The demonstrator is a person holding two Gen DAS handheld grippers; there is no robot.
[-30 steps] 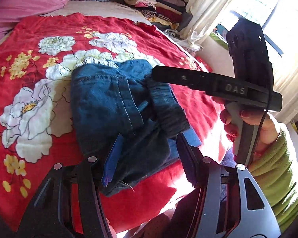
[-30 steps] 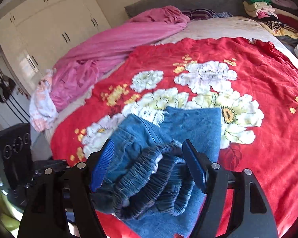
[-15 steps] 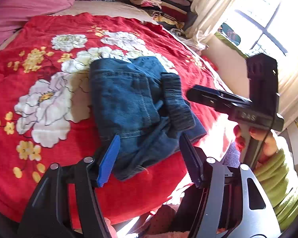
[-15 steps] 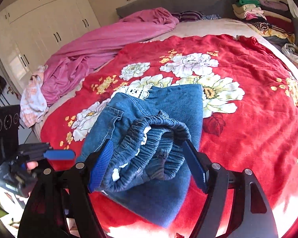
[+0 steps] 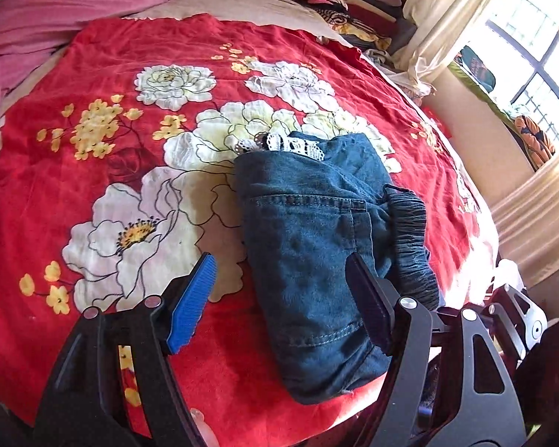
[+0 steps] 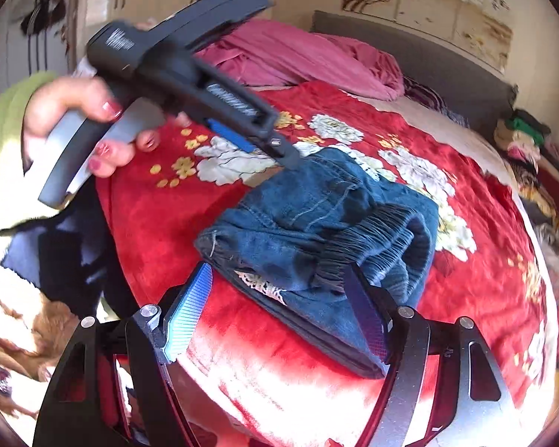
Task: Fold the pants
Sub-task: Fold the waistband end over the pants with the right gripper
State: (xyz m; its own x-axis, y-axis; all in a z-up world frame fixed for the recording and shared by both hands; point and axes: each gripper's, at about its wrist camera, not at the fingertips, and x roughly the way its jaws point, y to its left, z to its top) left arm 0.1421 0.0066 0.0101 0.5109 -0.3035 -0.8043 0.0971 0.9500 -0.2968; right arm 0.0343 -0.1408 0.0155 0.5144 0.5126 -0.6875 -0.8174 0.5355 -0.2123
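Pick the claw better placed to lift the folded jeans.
Right, likely: the right claw, open, straddles the jeans at the waistband end. The left claw, jaws opening, has only one side edge between them, off-centre.

black claw (image 5: 279, 305) | blue ribbed pads (image 5: 192, 303) | silver screws | green sleeve (image 6: 7, 111)

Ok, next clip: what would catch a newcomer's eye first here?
The folded jeans near the bed's front edge, elastic waistband bunched on their right side. They lie on a vivid red blanket with big white flowers. In the right wrist view the left tool, held in a hand, hovers over the jeans' far edge, its jaws opening with nothing between them.
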